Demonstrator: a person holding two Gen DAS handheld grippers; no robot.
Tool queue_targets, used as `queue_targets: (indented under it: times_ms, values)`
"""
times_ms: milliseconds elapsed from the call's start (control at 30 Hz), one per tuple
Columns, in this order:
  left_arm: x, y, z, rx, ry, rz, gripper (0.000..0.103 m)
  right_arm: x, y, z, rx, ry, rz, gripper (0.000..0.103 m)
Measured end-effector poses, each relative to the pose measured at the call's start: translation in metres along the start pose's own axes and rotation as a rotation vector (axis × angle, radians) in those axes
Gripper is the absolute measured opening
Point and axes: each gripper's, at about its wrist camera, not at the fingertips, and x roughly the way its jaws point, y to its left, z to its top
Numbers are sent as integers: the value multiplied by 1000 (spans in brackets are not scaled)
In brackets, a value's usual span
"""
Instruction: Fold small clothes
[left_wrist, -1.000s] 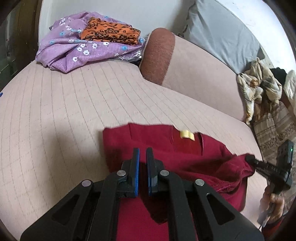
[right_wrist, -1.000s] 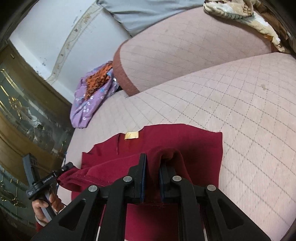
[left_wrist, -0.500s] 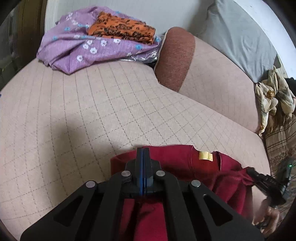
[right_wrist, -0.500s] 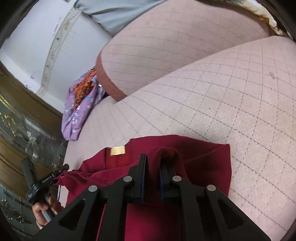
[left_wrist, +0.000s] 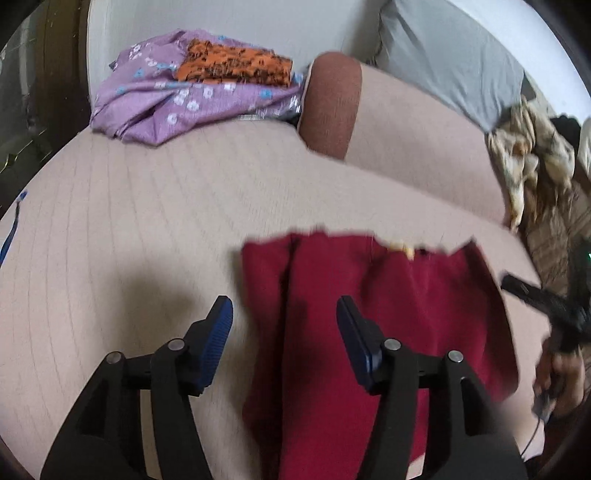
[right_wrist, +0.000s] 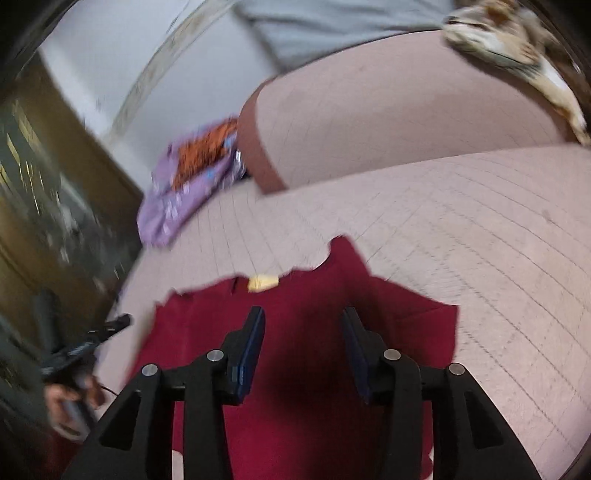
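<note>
One red garment (left_wrist: 388, 332) is lying flat on the pink quilted bed (left_wrist: 147, 229), folded into a rough rectangle, with its yellow label (right_wrist: 262, 282) showing at the far edge. Its left edge is sitting between the fingers of the left gripper (left_wrist: 284, 314), and its middle is lying under the right gripper (right_wrist: 303, 321).

Both grippers are hanging just above the cloth with their jaws opening; the blue pads (left_wrist: 218, 332) of the left are standing well apart and pressing on nothing, and the right's pads (right_wrist: 253, 339) are likewise parted with only flat fabric showing in the gap. Neither is gripping the garment. Both views are blurring with motion.

Seen from the left wrist, the right gripper is appearing at the right edge beside the garment, held in a hand (left_wrist: 557, 373); from the right wrist, the left gripper and its hand (right_wrist: 70, 398) are showing at the lower left.

Farther off, a purple flowered cloth (left_wrist: 159, 103) is lying near the wall with an orange patterned piece (left_wrist: 232, 68) on top. Beside it a pink bolster (left_wrist: 417, 147) with a brown end is running across the bed, a grey pillow (left_wrist: 447, 55) is leaning behind it, and a crumpled pale cloth (left_wrist: 528, 158) is sitting to the right.
</note>
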Motion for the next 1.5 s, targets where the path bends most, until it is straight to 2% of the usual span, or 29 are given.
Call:
queue_targets:
  times_ms: [67, 133, 167, 200, 233, 367, 467, 533, 567, 600, 767, 800, 833, 867, 900, 933, 1100, 1200, 1233, 1267, 1300, 1367, 1400, 1467, 1500]
  values:
    - [6, 2, -14, 0, 25, 29, 57, 30, -3, -2, -1, 43, -73, 44]
    - [16, 6, -24, -3, 66, 54, 57, 64, -20, -3, 50, 123, -154, 39]
    - [19, 9, -28, -6, 78, 50, 57, 69, -22, -2, 58, 127, -165, 37]
    - [20, 12, -29, -14, 74, 44, 59, 66, -17, 1, 58, 112, -183, 42]
    - [20, 16, -29, -30, 67, 37, 60, 61, -8, 4, 61, 102, -190, 42]
    - [18, 22, -25, -55, 49, 20, 60, 48, 54, 10, -7, 70, -44, 47]
    - [15, 28, -28, -66, 35, -4, 60, 73, 113, 11, -94, 138, 105, 52]
    - [15, 33, -31, -78, 36, -20, 60, 96, 143, 11, -127, 180, 164, 59]
    - [15, 34, -32, -80, 38, -26, 60, 110, 159, 12, -141, 194, 173, 64]
    - [16, 35, -31, -79, 39, -32, 60, 119, 167, 12, -147, 202, 172, 65]
    - [13, 32, -29, -60, 27, -37, 60, 174, 200, 3, -188, 296, 130, 65]
    - [13, 33, -28, -54, 25, -38, 60, 181, 202, 1, -209, 308, 107, 58]
    - [12, 33, -28, -52, 23, -41, 60, 190, 206, -3, -235, 328, 77, 45]
    - [9, 35, -28, -56, 18, -47, 60, 193, 205, -10, -267, 337, 34, 18]
    - [7, 38, -27, -63, 13, -53, 60, 192, 205, -14, -291, 329, 10, 14]
    - [5, 40, -25, -70, 5, -59, 60, 184, 204, -14, -299, 300, 22, 10]
    - [-5, 45, -21, -102, -37, -82, 60, 158, 206, 5, -256, 187, 75, 8]
    - [-3, 42, -22, -87, -32, -71, 60, 174, 210, 8, -242, 195, 70, 8]
    - [-1, 41, -22, -79, -29, -62, 60, 186, 209, 5, -226, 225, 83, 8]
    - [1, 39, -23, -72, -25, -50, 60, 196, 210, 2, -216, 251, 90, 9]
    - [2, 38, -23, -68, -23, -45, 60, 204, 208, -2, -208, 271, 90, 14]
    - [3, 36, -23, -61, -20, -41, 60, 203, 202, -7, -178, 274, 120, 18]
    - [3, 36, -23, -59, -20, -39, 60, 197, 199, -6, -158, 268, 138, 33]
    - [4, 35, -23, -56, -19, -34, 60, 173, 187, -2, -129, 255, 180, 51]
    - [4, 35, -22, -56, -19, -33, 60, 159, 182, 0, -133, 233, 180, 51]
